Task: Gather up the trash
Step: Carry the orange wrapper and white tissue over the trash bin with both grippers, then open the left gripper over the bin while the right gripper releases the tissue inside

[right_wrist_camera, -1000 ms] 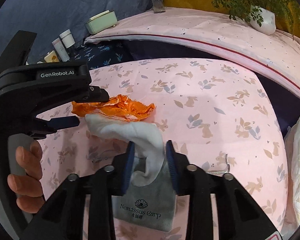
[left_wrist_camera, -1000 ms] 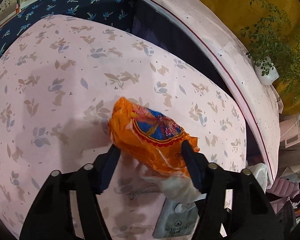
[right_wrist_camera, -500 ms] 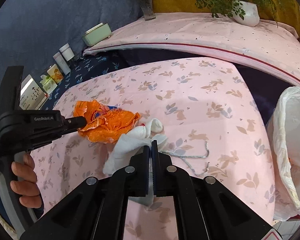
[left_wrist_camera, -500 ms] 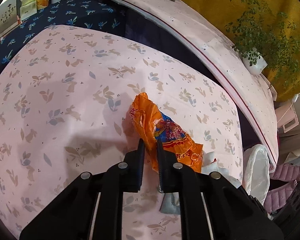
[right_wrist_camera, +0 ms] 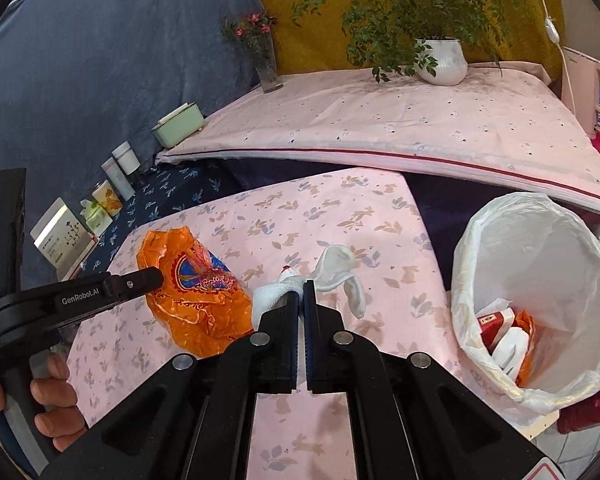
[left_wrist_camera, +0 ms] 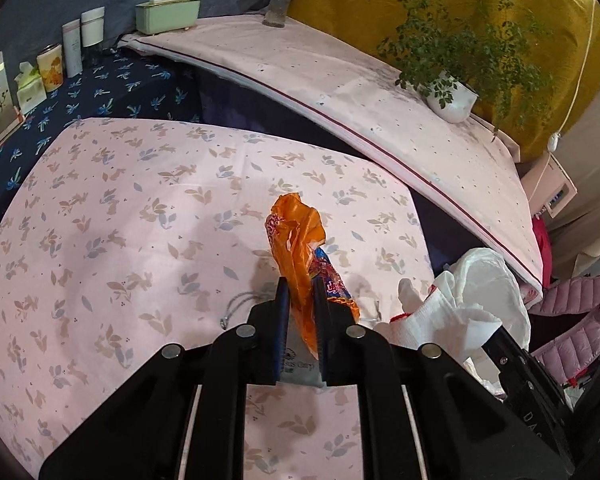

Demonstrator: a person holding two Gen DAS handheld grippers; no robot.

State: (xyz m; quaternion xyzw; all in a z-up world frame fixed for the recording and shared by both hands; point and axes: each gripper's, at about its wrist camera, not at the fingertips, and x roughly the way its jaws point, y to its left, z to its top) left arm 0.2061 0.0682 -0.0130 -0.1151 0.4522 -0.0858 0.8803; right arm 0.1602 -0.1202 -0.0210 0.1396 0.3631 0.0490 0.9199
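Note:
My left gripper (left_wrist_camera: 300, 292) is shut on an orange snack wrapper (left_wrist_camera: 296, 240) with a blue and red print and holds it above the pink bed cover. The wrapper also shows in the right wrist view (right_wrist_camera: 196, 296), with the left gripper (right_wrist_camera: 156, 278) at its edge. My right gripper (right_wrist_camera: 300, 292) is shut on a white sock (right_wrist_camera: 336, 268), which hangs from the jaws; the sock also shows in the left wrist view (left_wrist_camera: 436, 316). A bin lined with a white bag (right_wrist_camera: 540, 280) stands to the right, with red and orange trash inside.
A grey drawstring pouch (left_wrist_camera: 300, 364) lies on the cover under the left gripper. A raised pink board (right_wrist_camera: 380, 128) holds a potted plant (right_wrist_camera: 440, 60) and a vase (right_wrist_camera: 266, 64). Jars and boxes (right_wrist_camera: 112, 184) line the dark blue cloth at the left. Pink jackets (left_wrist_camera: 572, 320) lie at right.
Both grippers shut on their items and lifted them off the cover. The wrapper and the sock have moved up and rightward, toward the bin, which came into view.

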